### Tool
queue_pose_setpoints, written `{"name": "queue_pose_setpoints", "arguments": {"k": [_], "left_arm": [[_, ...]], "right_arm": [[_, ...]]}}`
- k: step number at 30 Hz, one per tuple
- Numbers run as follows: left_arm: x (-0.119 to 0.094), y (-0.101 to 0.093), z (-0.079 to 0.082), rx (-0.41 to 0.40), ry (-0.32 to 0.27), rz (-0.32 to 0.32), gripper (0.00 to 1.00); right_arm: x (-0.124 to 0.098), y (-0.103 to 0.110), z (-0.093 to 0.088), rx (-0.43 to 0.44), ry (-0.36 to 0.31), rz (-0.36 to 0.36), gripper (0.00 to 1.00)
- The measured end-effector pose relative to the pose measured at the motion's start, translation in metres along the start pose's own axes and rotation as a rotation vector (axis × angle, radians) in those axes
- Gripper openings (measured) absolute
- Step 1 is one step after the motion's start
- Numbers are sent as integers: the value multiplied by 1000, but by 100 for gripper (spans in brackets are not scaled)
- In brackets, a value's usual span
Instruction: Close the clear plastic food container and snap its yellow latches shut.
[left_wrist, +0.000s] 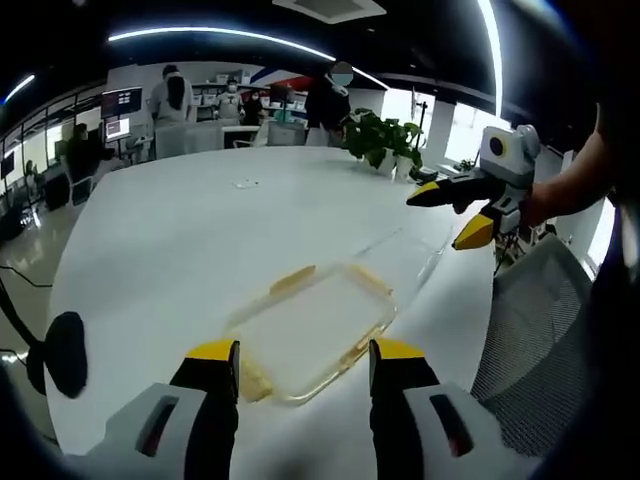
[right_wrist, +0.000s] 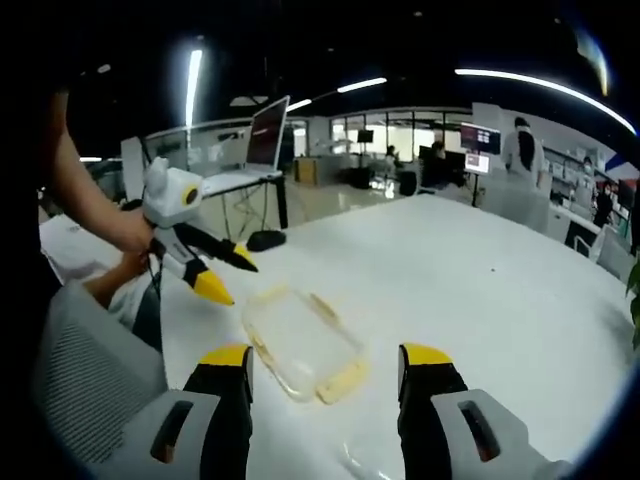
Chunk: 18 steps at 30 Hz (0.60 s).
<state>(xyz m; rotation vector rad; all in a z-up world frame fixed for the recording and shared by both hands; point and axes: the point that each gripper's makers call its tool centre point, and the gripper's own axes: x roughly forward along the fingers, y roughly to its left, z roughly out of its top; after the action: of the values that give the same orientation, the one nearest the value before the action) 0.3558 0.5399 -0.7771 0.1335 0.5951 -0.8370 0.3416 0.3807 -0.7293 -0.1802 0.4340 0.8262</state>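
A clear plastic container (left_wrist: 312, 330) with yellow latches (left_wrist: 291, 280) lies on the white table (left_wrist: 180, 240), just beyond my left gripper (left_wrist: 305, 358), which is open and above the near rim. A faint clear lid (left_wrist: 412, 250) lies flat past it. My right gripper (left_wrist: 462, 212), held in a hand, hovers open over the lid's far side. In the right gripper view the container (right_wrist: 300, 342) sits ahead of the open right gripper (right_wrist: 325, 360). The left gripper (right_wrist: 212, 268) hangs open at its left end. A clear edge (right_wrist: 358, 464), probably the lid, shows between the jaws.
A grey mesh chair (left_wrist: 540, 320) stands at the table's edge by the person. A potted plant (left_wrist: 380, 135) sits at the far side. A black round object (left_wrist: 65, 350) is at the left edge. People stand at desks behind. A monitor (right_wrist: 266, 130) stands beyond the table.
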Motion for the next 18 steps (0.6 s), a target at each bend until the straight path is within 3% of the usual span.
{"name": "queue_pose_setpoints", "arguments": {"k": [18], "left_arm": [[6,18,-2,6,24,-13,50]], "right_arm": [[18,-4,-7,-42,60,52,58]]}}
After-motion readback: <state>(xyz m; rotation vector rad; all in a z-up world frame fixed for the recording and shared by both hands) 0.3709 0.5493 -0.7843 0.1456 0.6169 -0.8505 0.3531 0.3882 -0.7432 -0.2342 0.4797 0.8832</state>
